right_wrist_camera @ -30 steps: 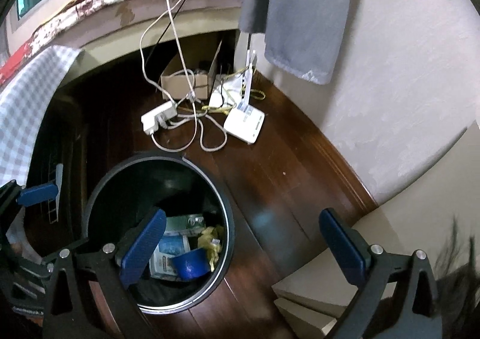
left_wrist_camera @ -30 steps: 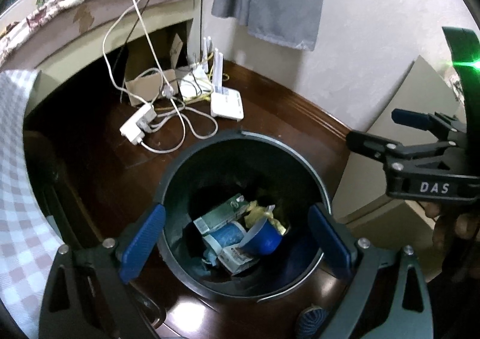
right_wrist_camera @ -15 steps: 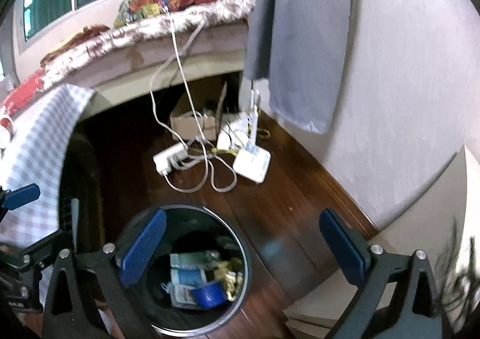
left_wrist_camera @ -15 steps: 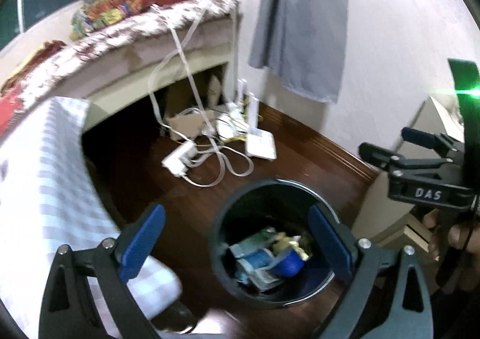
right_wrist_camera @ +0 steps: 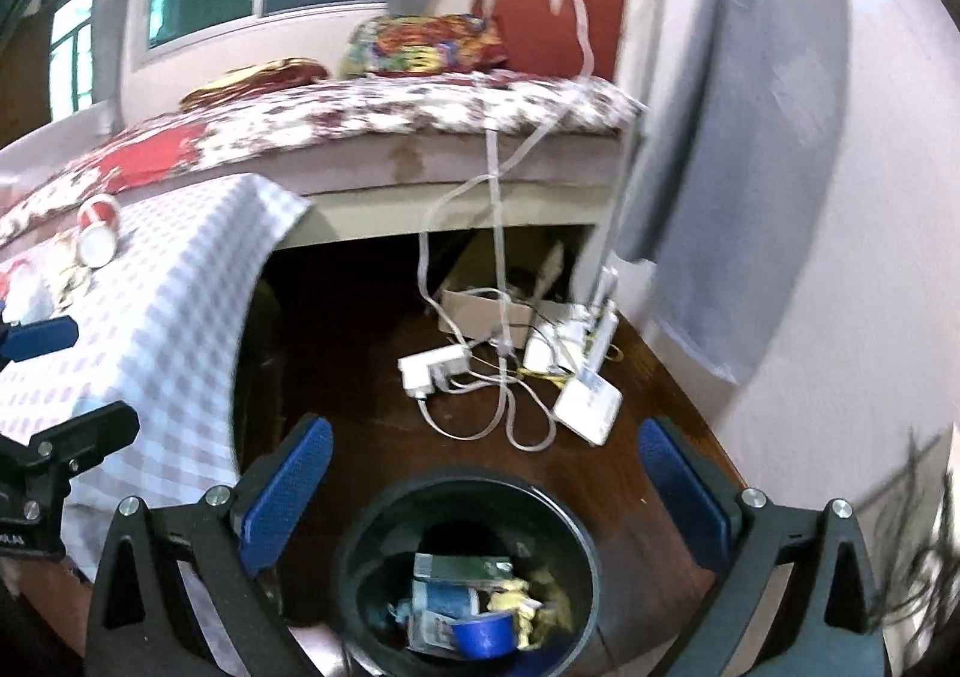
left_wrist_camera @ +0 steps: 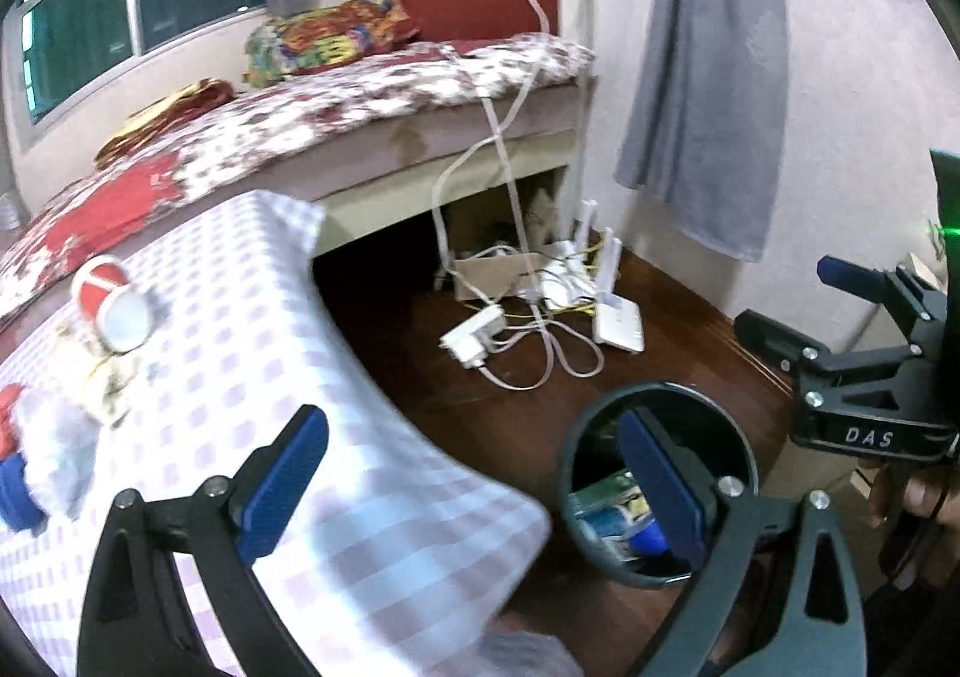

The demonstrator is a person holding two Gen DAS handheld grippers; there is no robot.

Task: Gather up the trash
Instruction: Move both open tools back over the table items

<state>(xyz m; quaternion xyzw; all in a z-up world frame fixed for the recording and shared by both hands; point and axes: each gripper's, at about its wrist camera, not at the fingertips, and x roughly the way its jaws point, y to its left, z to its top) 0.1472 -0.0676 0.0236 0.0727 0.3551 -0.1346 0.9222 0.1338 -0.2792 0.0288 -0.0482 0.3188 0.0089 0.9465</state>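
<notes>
A dark round trash bin [left_wrist_camera: 729, 437] [right_wrist_camera: 573, 521] stands on the wooden floor and holds a blue cup [right_wrist_camera: 483, 635], cartons and yellow wrappers. On the checked tablecloth [left_wrist_camera: 252, 377] [right_wrist_camera: 174, 317] lie a red and white cup [left_wrist_camera: 114, 305] [right_wrist_camera: 96, 233], crumpled wrappers [left_wrist_camera: 108, 383] and white tissue [left_wrist_camera: 57, 449]. My left gripper [left_wrist_camera: 471, 488] is open and empty, over the table edge beside the bin. My right gripper [right_wrist_camera: 480, 497] is open and empty above the bin; it also shows in the left wrist view [left_wrist_camera: 840, 317].
A bed with a floral cover [left_wrist_camera: 360, 95] lies behind the table. White power strips, cables and a router [left_wrist_camera: 618, 320] clutter the floor under it. A grey cloth [left_wrist_camera: 702, 77] hangs on the wall at right.
Both grippers have risen and tilted up from the bin. The left one has swung left, so the table with its cup and wrappers has come into view. Both stay open.
</notes>
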